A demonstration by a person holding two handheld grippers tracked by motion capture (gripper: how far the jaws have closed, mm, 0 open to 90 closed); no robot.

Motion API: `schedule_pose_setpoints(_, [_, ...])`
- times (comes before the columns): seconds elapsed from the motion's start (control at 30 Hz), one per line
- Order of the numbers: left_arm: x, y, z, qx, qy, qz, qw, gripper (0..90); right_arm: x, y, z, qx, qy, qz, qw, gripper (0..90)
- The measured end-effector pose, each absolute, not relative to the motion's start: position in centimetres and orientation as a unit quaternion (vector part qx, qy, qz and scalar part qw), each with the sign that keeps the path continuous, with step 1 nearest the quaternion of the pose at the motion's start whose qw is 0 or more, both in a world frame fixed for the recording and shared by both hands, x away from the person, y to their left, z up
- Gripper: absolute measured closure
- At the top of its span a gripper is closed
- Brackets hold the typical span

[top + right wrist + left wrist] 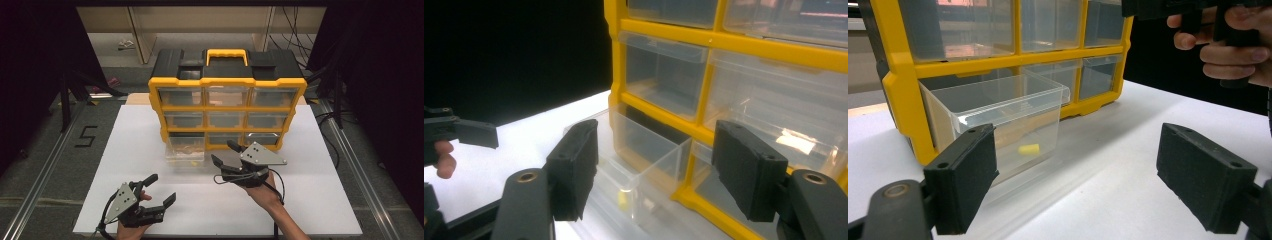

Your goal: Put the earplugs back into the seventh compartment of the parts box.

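A yellow and black organiser cabinet (227, 95) with clear drawers stands on the white board. Its bottom left drawer (186, 150) is pulled out towards me. In the left gripper view this drawer (1003, 112) has a small yellow piece (1029, 149) lying on its floor. My right gripper (225, 153) hovers just right of the drawer's front, open, with nothing between its pads. In the right gripper view the gripper (661, 170) points at the drawer (644, 145). My left gripper (161, 189) rests open near the board's front edge, empty. Its view (1085, 175) faces the drawer.
The white board (310, 200) has free room to the right and in front of the cabinet. Metal rails (45, 170) run along both sides of the board. The hand holding the right gripper (1233, 45) is at the top right of the left gripper view.
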State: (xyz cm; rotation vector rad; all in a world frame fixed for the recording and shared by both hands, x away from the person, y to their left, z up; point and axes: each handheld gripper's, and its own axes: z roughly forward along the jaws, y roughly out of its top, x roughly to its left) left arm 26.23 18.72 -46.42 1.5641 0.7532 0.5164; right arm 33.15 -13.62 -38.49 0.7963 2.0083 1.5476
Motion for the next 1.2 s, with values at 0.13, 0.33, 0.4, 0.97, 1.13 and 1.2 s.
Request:
schedule_pose_setpoints(0.13, [26.2,18.7,-46.4,0.678,0.328,0.222,0.619,16.5,32.8,-14.1,-38.8,0.294,0.730,0.568,0.239,35.0])
schedule_pose_setpoints(0.33, [26.2,18.7,-46.4,0.677,0.325,0.221,0.621,16.4,32.3,-14.4,-39.0,0.292,0.729,0.574,0.233,32.1])
schedule_pose_setpoints(0.4, [26.2,18.8,-46.4,0.677,0.325,0.221,0.622,16.4,32.1,-14.5,-39.1,0.292,0.728,0.575,0.233,31.6])
schedule_pose_setpoints(0.97, [26.1,18.8,-46.4,0.677,0.321,0.223,0.623,16.4,30.8,-15.9,-40.0,0.290,0.720,0.585,0.234,30.5])
schedule_pose_setpoints(1.13, [26.1,18.8,-46.4,0.677,0.322,0.223,0.624,16.4,30.5,-16.3,-40.4,0.293,0.718,0.586,0.236,29.9])
schedule_pose_setpoints(1.2, [26.1,18.8,-46.3,0.677,0.322,0.223,0.624,16.4,30.4,-16.5,-40.5,0.294,0.716,0.587,0.237,29.8])
